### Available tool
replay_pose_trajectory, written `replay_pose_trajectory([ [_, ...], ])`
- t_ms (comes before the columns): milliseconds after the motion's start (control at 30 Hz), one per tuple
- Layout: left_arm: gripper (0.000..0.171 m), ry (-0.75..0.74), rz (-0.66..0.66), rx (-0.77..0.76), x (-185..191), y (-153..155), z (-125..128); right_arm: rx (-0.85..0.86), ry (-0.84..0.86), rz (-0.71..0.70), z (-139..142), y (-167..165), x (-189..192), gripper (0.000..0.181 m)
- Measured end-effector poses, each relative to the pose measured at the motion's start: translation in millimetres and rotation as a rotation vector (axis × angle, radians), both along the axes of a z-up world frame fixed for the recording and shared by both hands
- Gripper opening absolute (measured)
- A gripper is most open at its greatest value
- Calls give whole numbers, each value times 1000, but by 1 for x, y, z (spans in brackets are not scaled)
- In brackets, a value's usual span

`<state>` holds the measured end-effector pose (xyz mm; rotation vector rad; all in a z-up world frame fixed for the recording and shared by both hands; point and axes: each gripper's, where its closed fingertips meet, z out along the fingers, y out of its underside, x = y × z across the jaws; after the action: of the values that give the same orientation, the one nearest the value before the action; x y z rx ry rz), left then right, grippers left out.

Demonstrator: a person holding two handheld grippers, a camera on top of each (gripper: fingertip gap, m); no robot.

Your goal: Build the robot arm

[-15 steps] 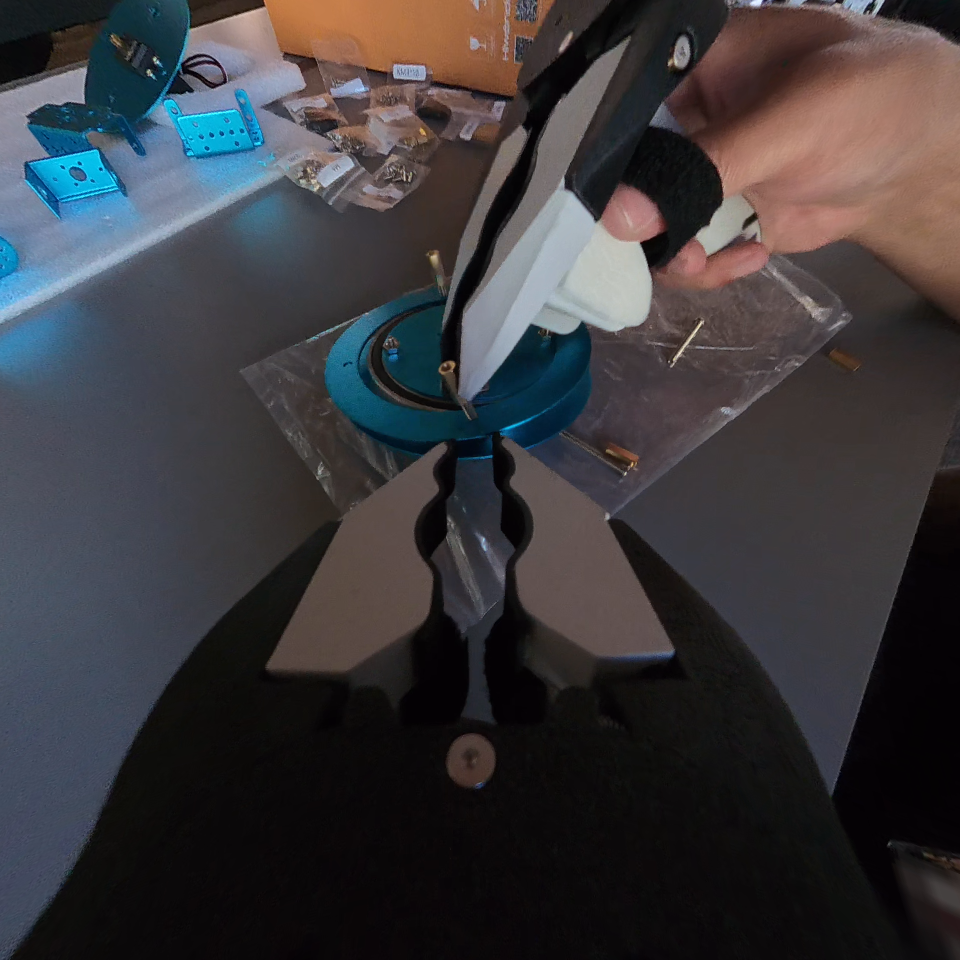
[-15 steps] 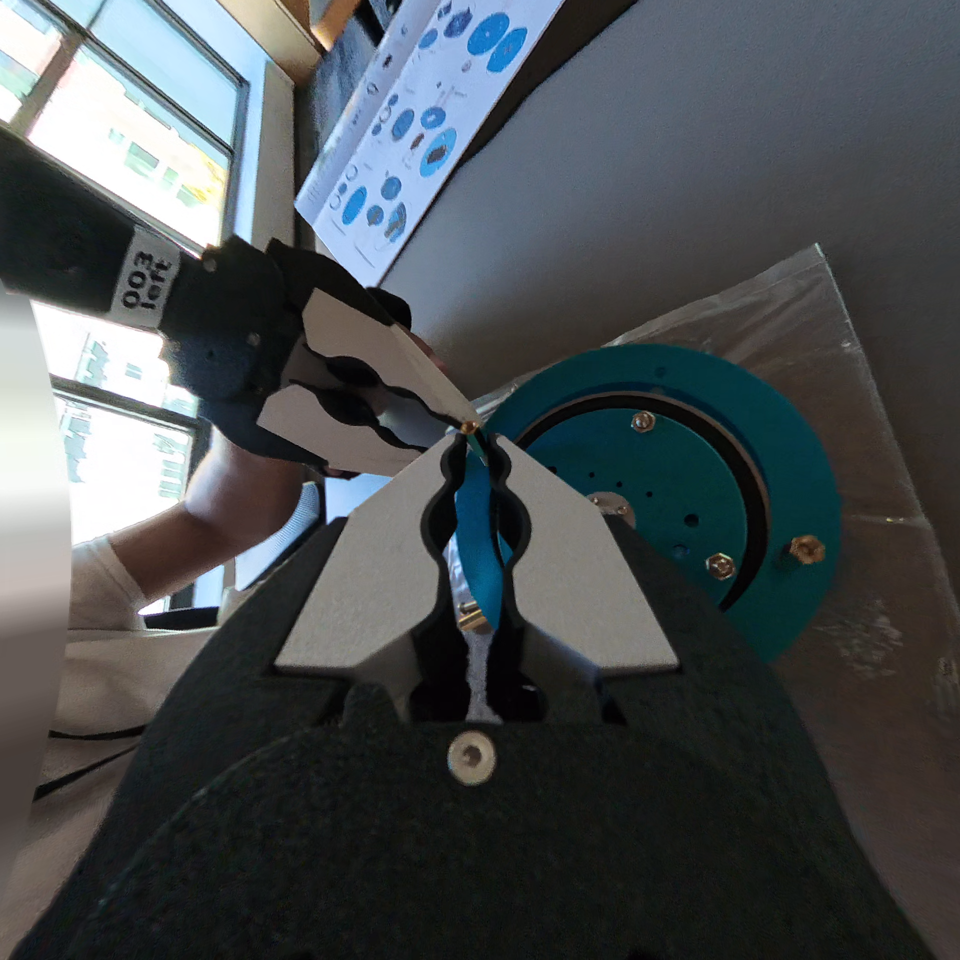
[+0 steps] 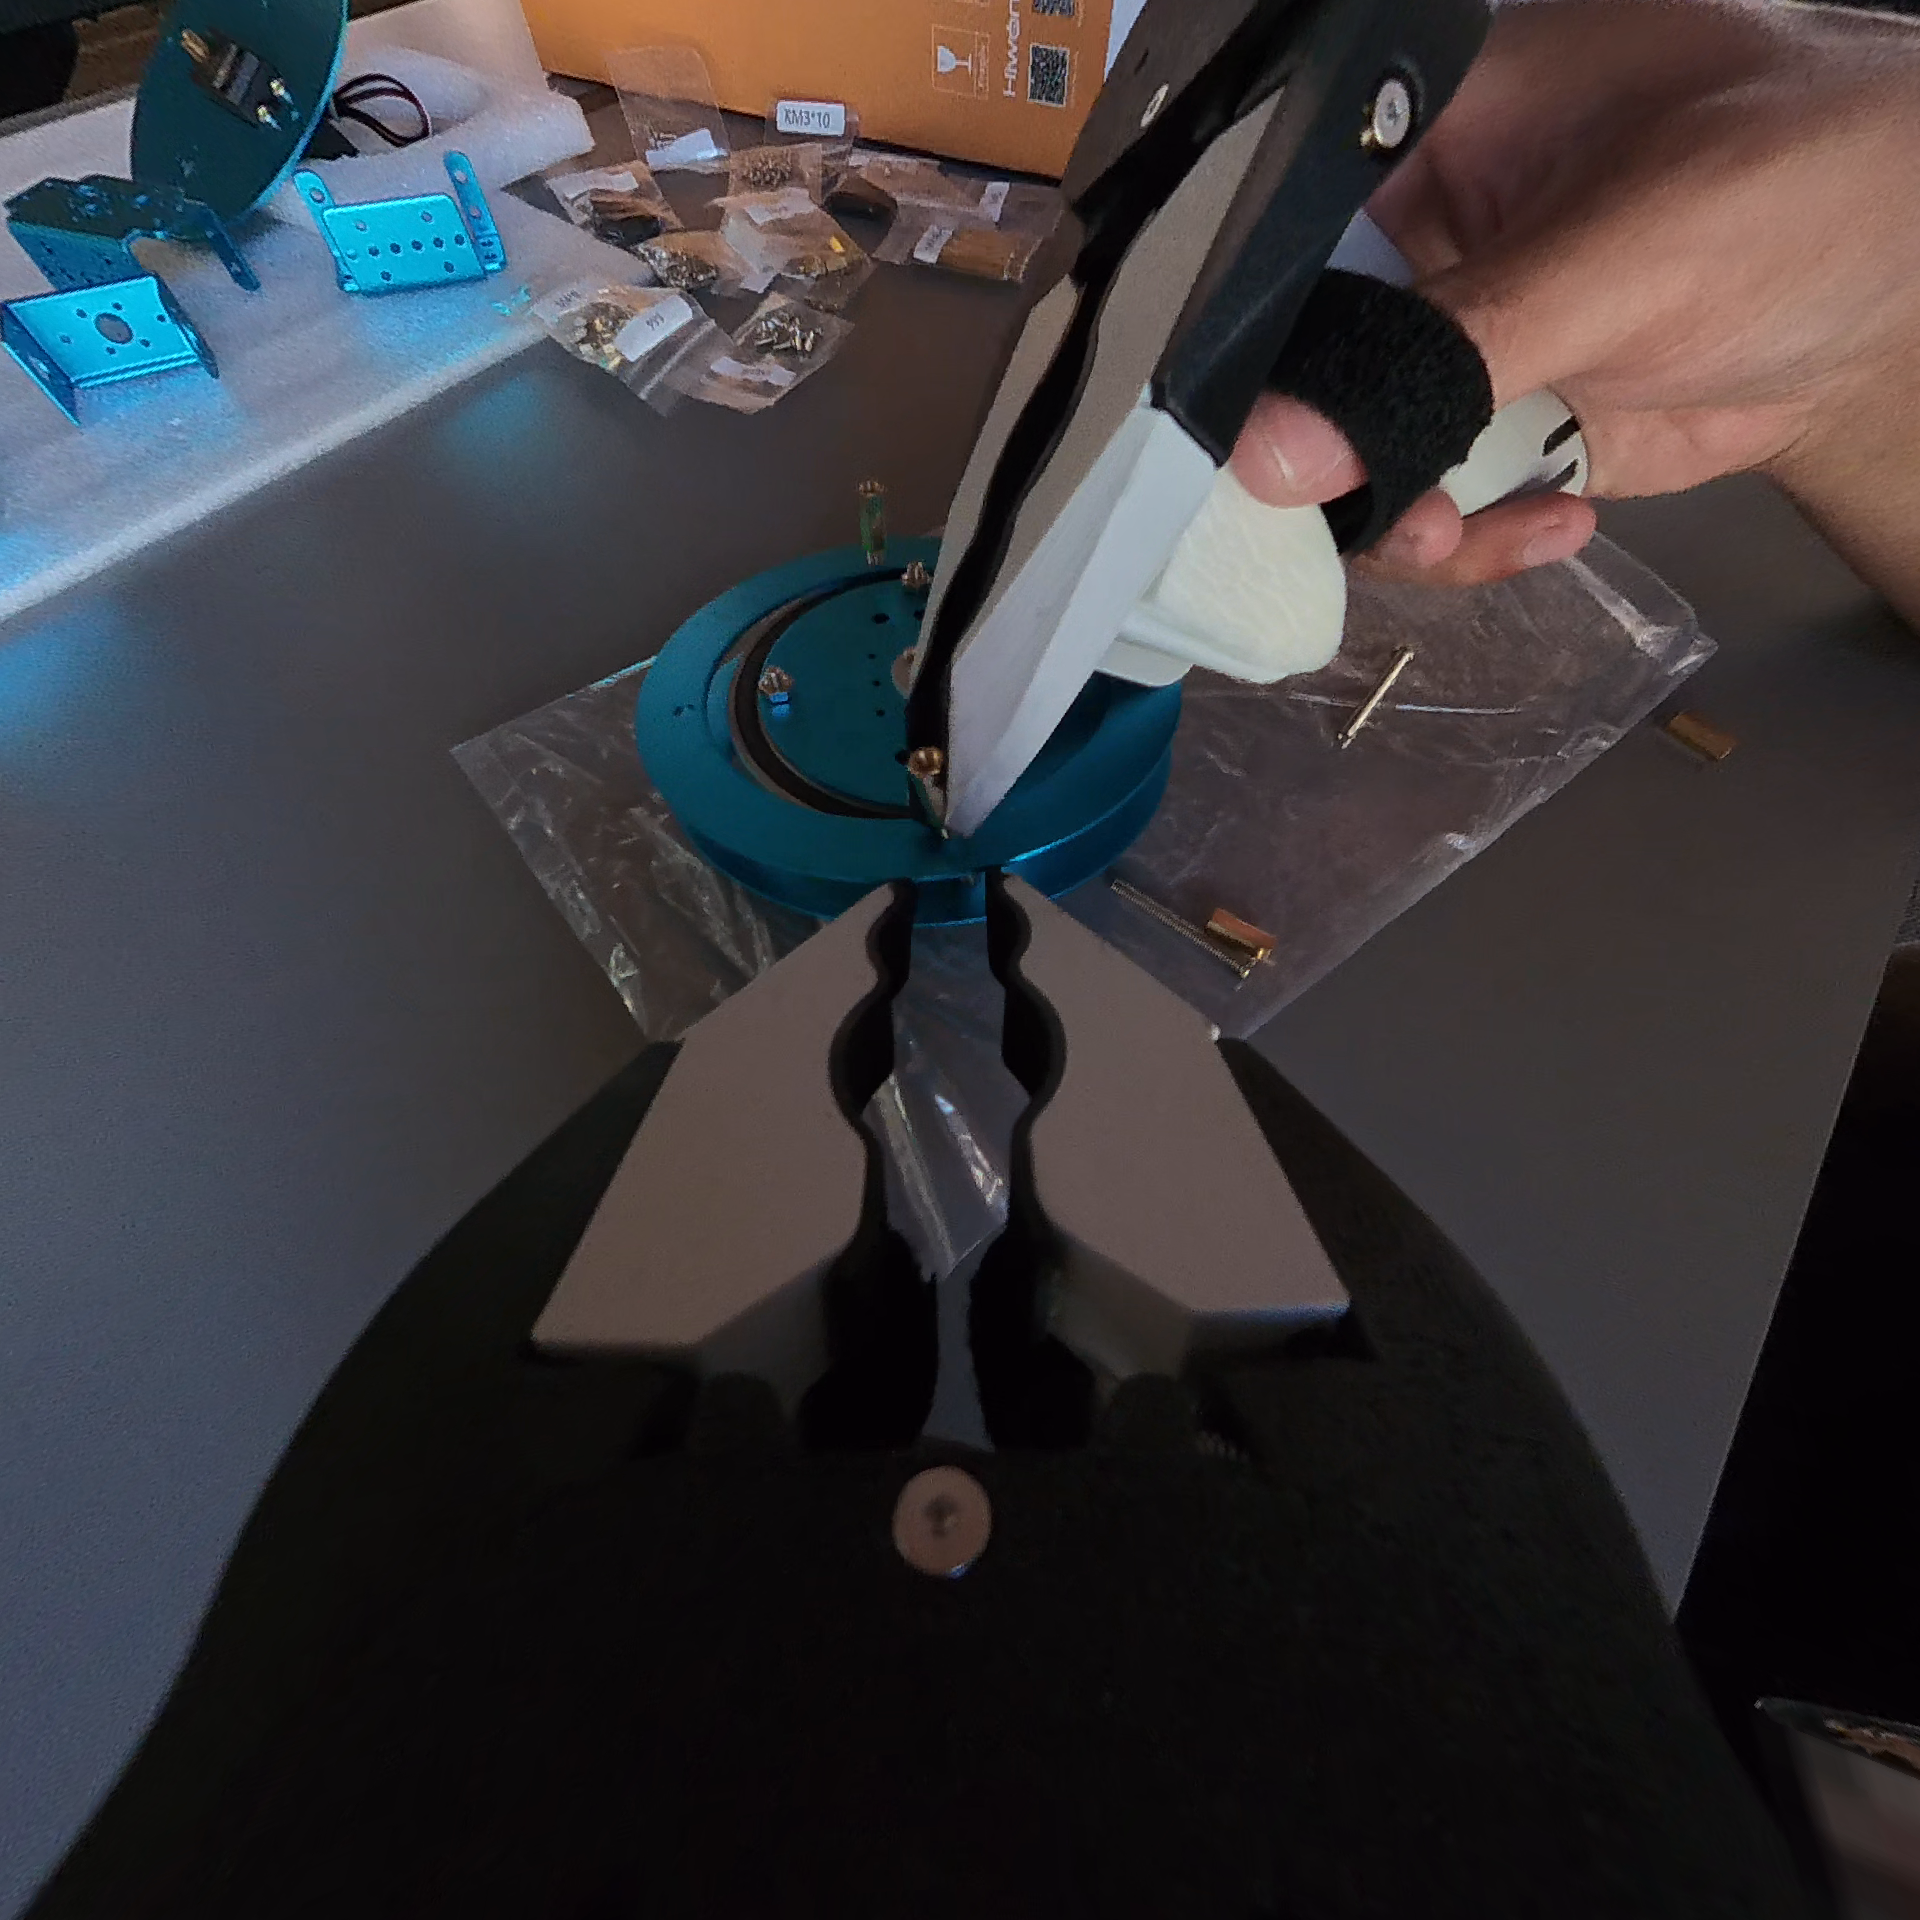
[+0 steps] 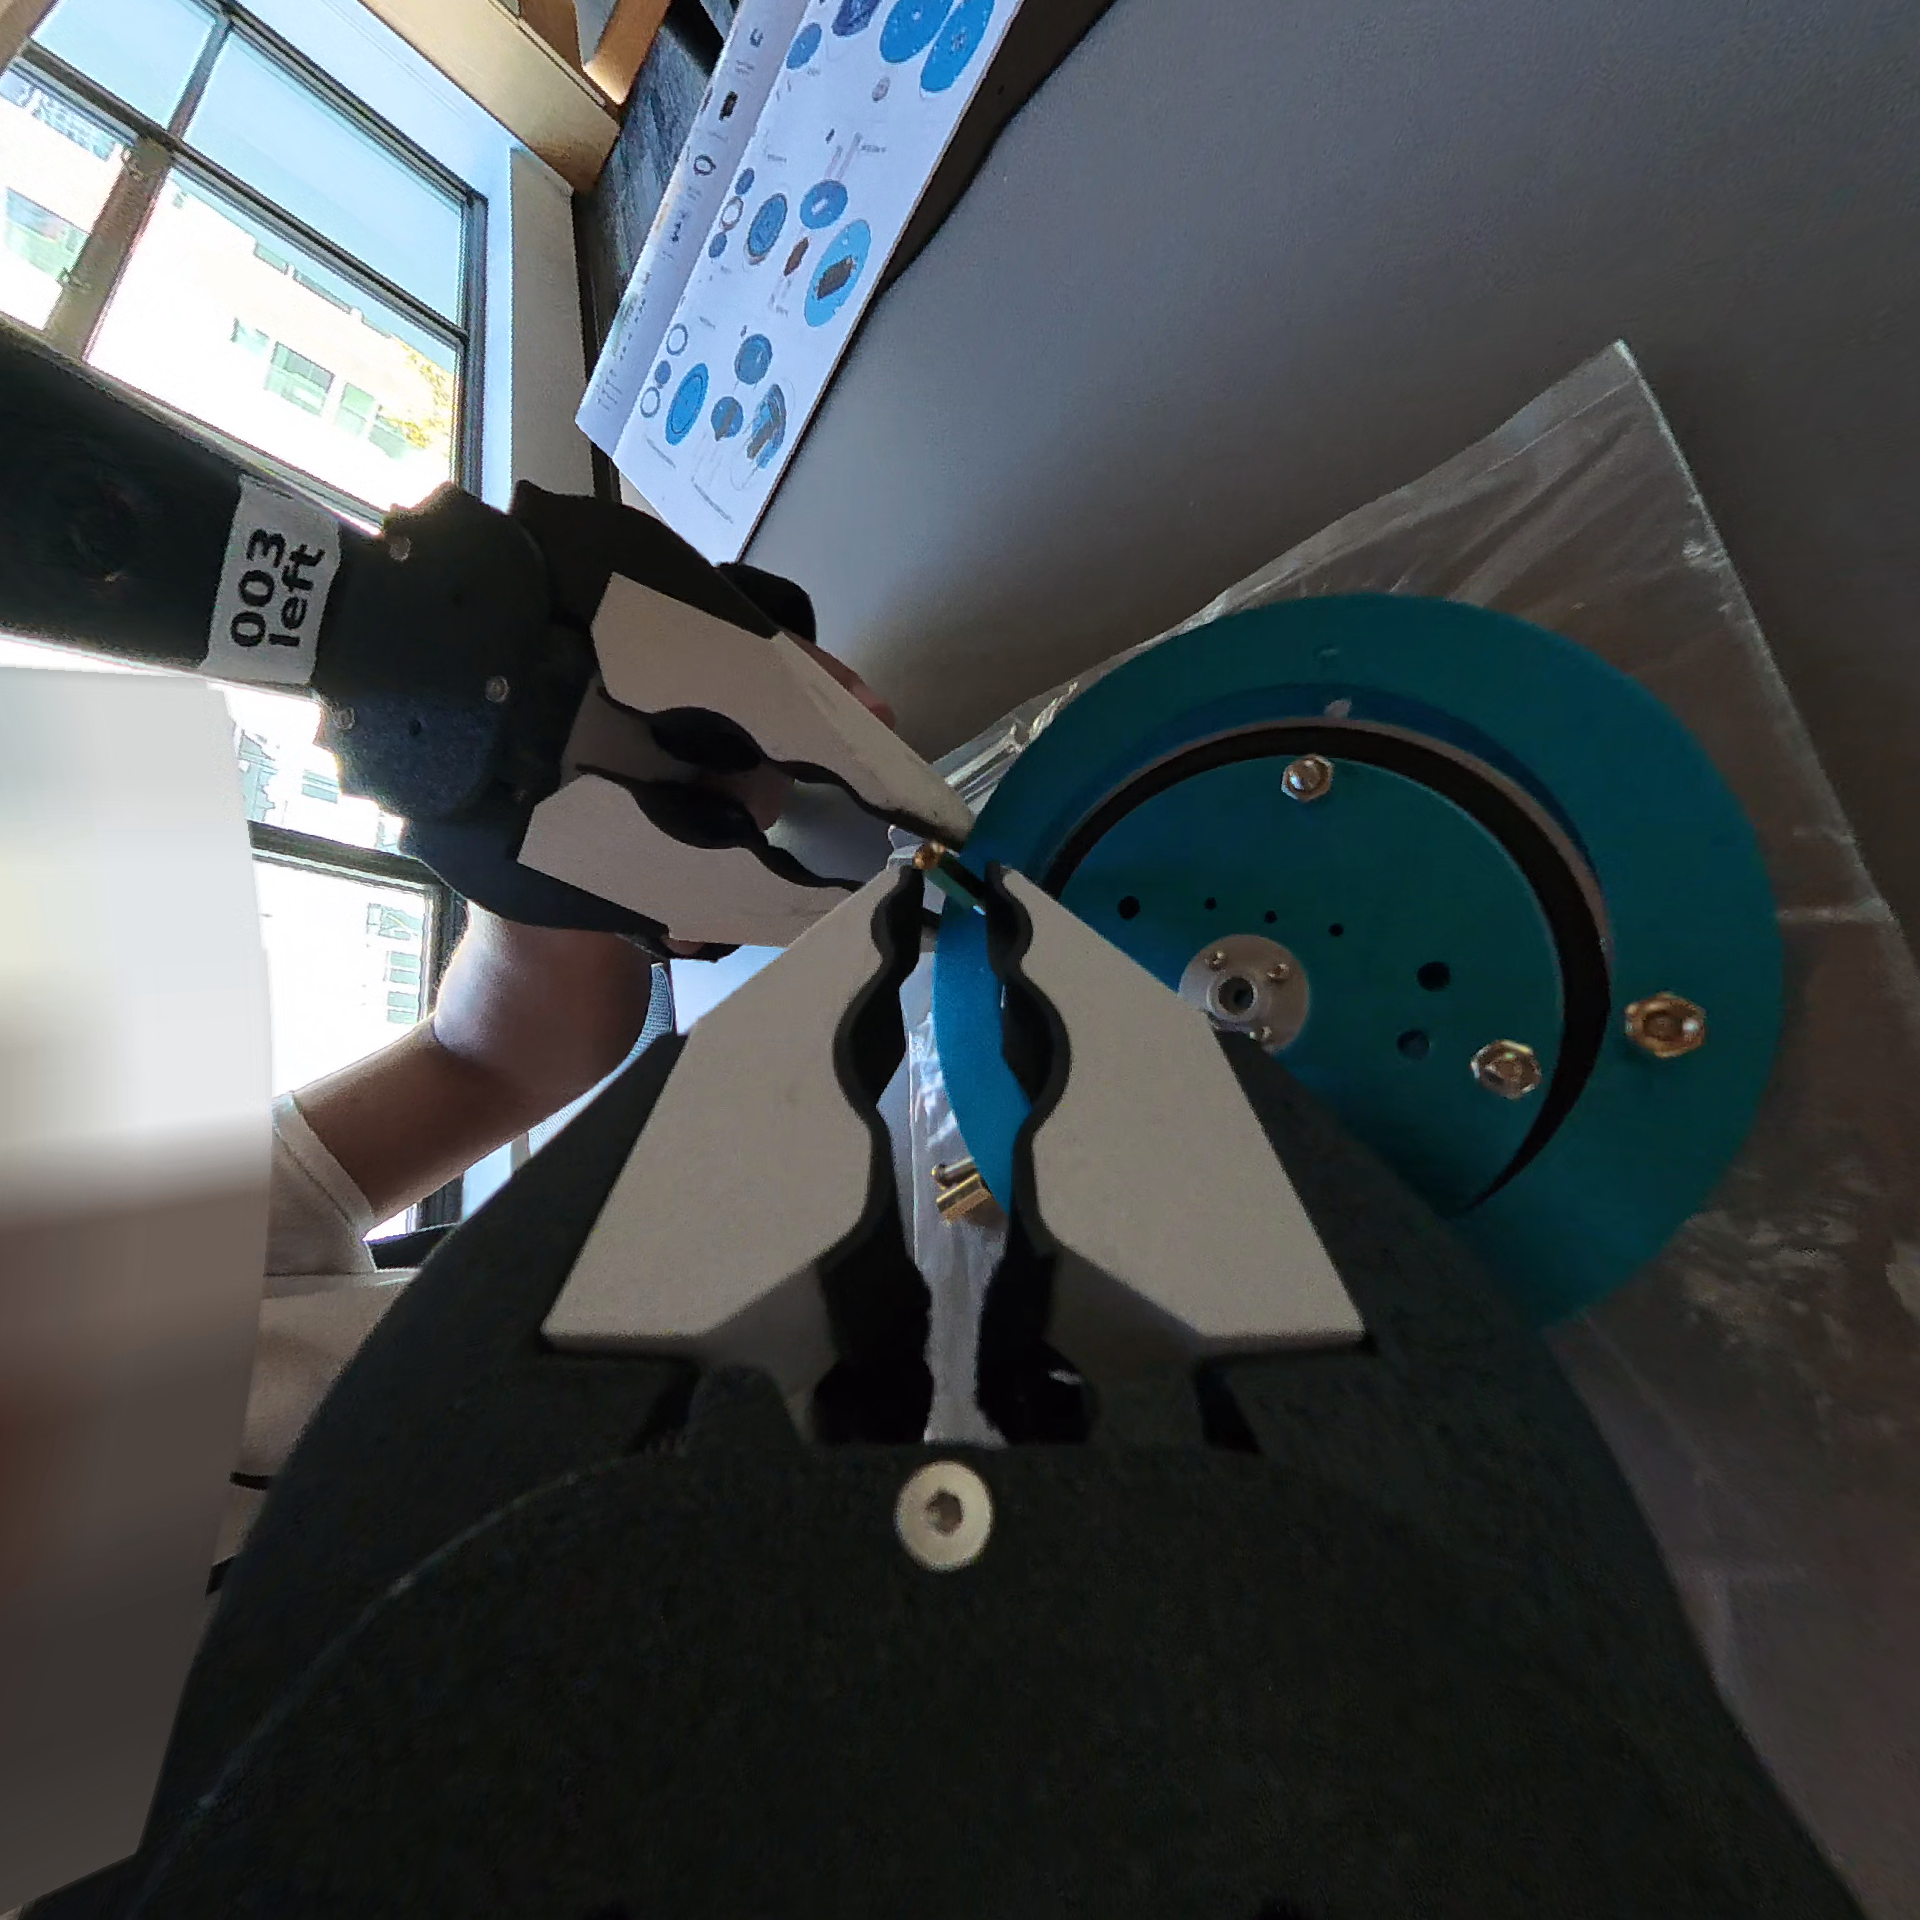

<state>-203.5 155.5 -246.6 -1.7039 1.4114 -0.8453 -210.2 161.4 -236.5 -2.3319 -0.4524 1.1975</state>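
Standoff (image 3: 928, 781) (brass, tilted) pinched in right gripper (image 3: 951, 826) over the near rim of the teal disc (image 3: 686, 717); left gripper (image 3: 948, 896), nearly closed and empty, sits just beside it.

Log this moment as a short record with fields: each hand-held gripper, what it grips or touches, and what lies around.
left hand-held gripper: nearly shut, tips at the near rim of the blue disc, gripping nothing that shows
right hand-held gripper: shut on a brass screw at the disc's near rim
under the disc: clear plastic bag on the grey table
loose nearby: a screw with a brass nut on the bag
far side: blue brackets, small bags of screws, cardboard box
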Motion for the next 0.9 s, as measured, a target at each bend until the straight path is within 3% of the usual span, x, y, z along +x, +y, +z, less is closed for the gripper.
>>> replay_pose_trajectory([
  [167, 13, 54, -12, 36, 2, 0, -8, 32, -94, 17, -7, -2, 6, 9],
  [433, 12, 75, -38, 88, 3, 4, -10, 289, -422, 111, -14, -1, 14, 6],
  [700, 12, 95, -113, 146, 0, 0, -13, 339, -526, 284, -11, -2, 21, 14],
  [900, 13, 114, -110, 83, 3, -5, -17, 531, -547, 498, 1, 2, 15, 21],
])
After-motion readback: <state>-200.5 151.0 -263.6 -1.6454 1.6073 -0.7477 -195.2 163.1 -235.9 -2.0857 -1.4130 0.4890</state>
